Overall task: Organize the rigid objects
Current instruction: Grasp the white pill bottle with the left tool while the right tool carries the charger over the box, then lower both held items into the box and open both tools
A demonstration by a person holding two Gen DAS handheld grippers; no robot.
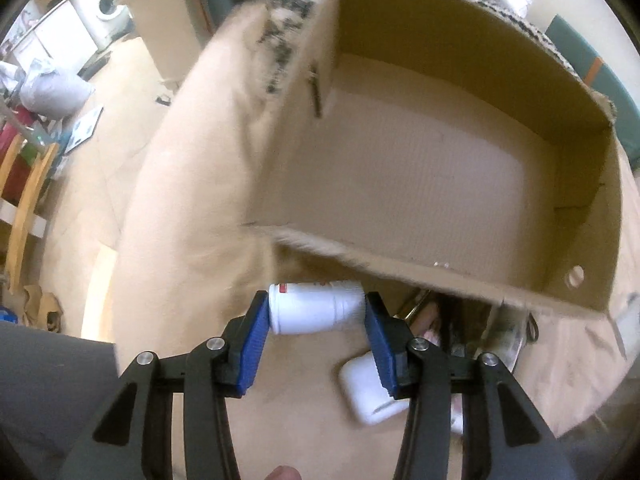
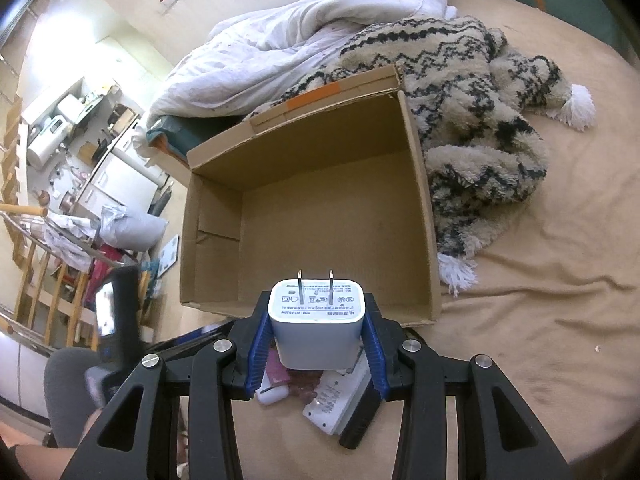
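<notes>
My left gripper (image 1: 316, 308) is shut on a white plastic bottle (image 1: 316, 310) lying sideways between its blue pads, just in front of the near wall of an open cardboard box (image 1: 420, 168). The box has nothing inside it. My right gripper (image 2: 317, 308) is shut on a white charger plug (image 2: 316, 320), prongs pointing up and away, held at the near rim of the same cardboard box (image 2: 332, 216). The box stands on a beige bed sheet (image 2: 540, 340).
A second white container (image 1: 368, 392) lies on the sheet under the left gripper. Below the right gripper lie a white power strip (image 2: 336, 400) and a small white case (image 2: 272, 394). A patterned fuzzy blanket (image 2: 480, 120) and a white duvet (image 2: 300, 40) border the box. A blurred dark object (image 2: 116, 312) is at the left.
</notes>
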